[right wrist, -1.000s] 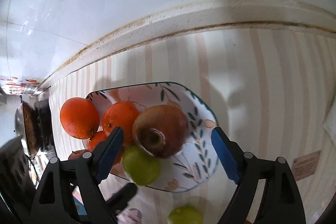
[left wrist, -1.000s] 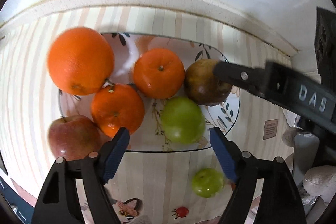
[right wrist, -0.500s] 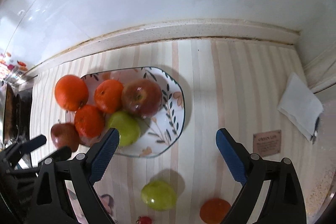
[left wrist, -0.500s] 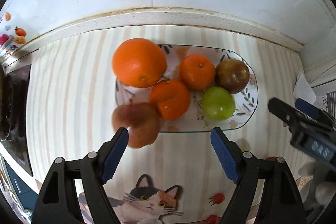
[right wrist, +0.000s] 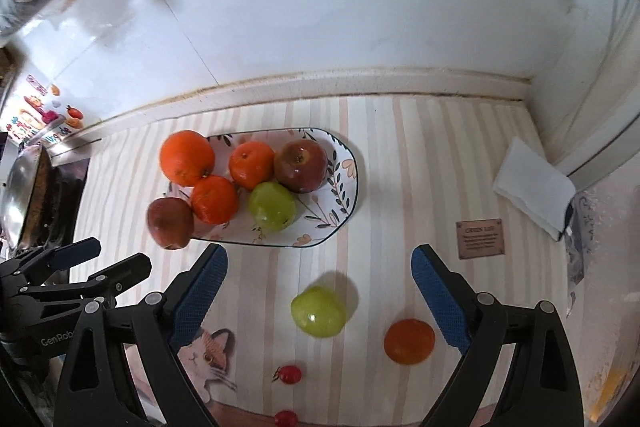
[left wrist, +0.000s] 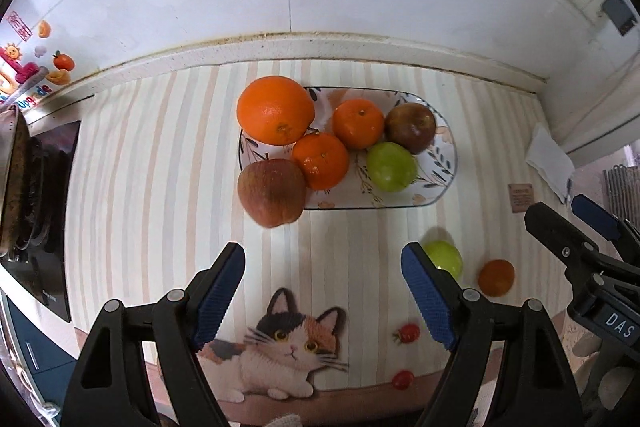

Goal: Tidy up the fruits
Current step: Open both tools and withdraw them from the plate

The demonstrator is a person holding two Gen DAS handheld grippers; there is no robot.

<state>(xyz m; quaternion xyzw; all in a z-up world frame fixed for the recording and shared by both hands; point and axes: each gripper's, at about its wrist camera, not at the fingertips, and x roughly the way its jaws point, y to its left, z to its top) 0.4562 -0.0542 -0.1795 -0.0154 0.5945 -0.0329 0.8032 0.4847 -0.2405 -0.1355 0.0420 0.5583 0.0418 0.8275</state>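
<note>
A floral oval plate [left wrist: 442,163] [right wrist: 344,199] holds a big orange [left wrist: 275,109] [right wrist: 187,157], two small oranges [left wrist: 357,123] [left wrist: 320,160], a dark red apple [left wrist: 410,127] [right wrist: 300,166], a green apple [left wrist: 390,166] [right wrist: 271,205] and a red apple [left wrist: 272,192] [right wrist: 170,223] at its left end. A loose green apple [left wrist: 444,259] [right wrist: 318,311] and a small orange [left wrist: 496,277] [right wrist: 409,341] lie on the striped mat in front. My left gripper [left wrist: 323,293] is open and empty, in front of the plate. My right gripper [right wrist: 319,297] is open and empty over the loose green apple.
A stove with a pan [left wrist: 24,187] stands at the left. A folded white cloth [right wrist: 534,187] lies at the right by the wall, with a small brown label [right wrist: 479,238] on the mat. The mat has a cat picture [left wrist: 280,351] near the front edge.
Both grippers have pulled back and up from the plate. The view is wider now, showing the loose green apple and small orange. Both stay open.
</note>
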